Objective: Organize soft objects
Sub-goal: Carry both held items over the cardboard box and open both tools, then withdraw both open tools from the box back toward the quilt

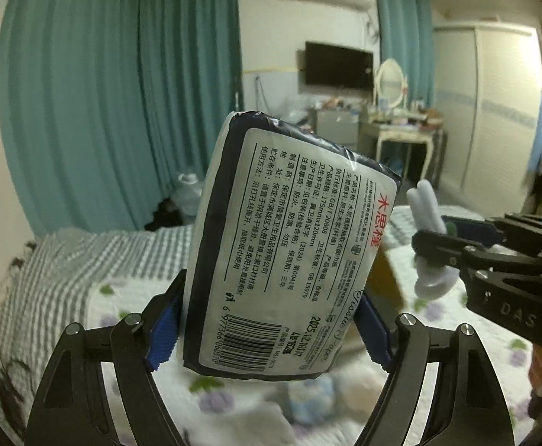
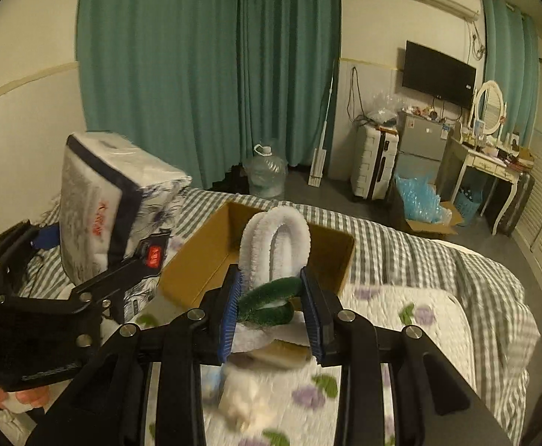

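Observation:
My left gripper (image 1: pixel 271 330) is shut on a tissue pack (image 1: pixel 282 238), white with dark blue edges and a printed label, held upright above the bed; the pack also shows in the right wrist view (image 2: pixel 111 200). My right gripper (image 2: pixel 271 308) is shut on a fuzzy white and green pipe-cleaner toy (image 2: pixel 274 256), held just in front of an open cardboard box (image 2: pixel 204 260) on the bed. In the left wrist view the right gripper (image 1: pixel 442 245) holds the toy (image 1: pixel 427 215) at the right, beside the box (image 1: pixel 382 278).
A bed with a flowered quilt (image 2: pixel 401 319) and a grey checked sheet (image 2: pixel 401 245) lies below. Small soft items (image 2: pixel 245 405) lie on the quilt under the grippers. Teal curtains, a water jug (image 2: pixel 265 174), a suitcase (image 2: pixel 373 171) and a dressing table (image 2: pixel 494 163) stand beyond.

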Demonstrator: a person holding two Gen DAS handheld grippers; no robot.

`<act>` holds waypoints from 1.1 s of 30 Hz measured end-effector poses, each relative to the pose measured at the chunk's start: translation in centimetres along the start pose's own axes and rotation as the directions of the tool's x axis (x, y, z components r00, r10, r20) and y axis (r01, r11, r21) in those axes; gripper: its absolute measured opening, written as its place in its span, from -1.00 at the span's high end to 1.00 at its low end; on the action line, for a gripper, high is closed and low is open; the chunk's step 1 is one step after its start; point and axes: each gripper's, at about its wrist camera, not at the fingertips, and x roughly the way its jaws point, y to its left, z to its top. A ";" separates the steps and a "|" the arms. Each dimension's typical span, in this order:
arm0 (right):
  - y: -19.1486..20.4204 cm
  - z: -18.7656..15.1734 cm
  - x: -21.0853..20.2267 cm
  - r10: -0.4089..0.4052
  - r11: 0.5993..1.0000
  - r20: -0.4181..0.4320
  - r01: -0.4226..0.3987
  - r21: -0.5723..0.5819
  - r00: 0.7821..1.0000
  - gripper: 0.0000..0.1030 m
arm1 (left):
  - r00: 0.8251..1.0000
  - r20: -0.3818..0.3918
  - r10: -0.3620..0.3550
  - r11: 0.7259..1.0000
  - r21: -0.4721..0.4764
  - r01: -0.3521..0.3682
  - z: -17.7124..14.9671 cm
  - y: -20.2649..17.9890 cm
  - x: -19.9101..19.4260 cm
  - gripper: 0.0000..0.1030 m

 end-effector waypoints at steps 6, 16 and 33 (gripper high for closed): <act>-2.5 1.2 9.7 -0.003 0.997 -0.091 0.010 0.076 0.996 0.40 | 0.992 -0.121 -0.032 0.999 0.008 0.033 0.1 0.1 9.6 -0.56; -5.7 0.2 12.4 -0.036 0.983 0.018 0.033 0.182 0.999 -0.69 | 0.984 -0.165 -0.062 0.998 0.023 0.066 -1.7 -0.2 14.5 -0.64; -1.4 3.0 -11.5 -0.126 0.990 0.175 0.112 0.086 0.976 -0.91 | 0.991 0.122 -0.055 0.998 -0.017 0.058 4.9 2.4 -7.4 -0.77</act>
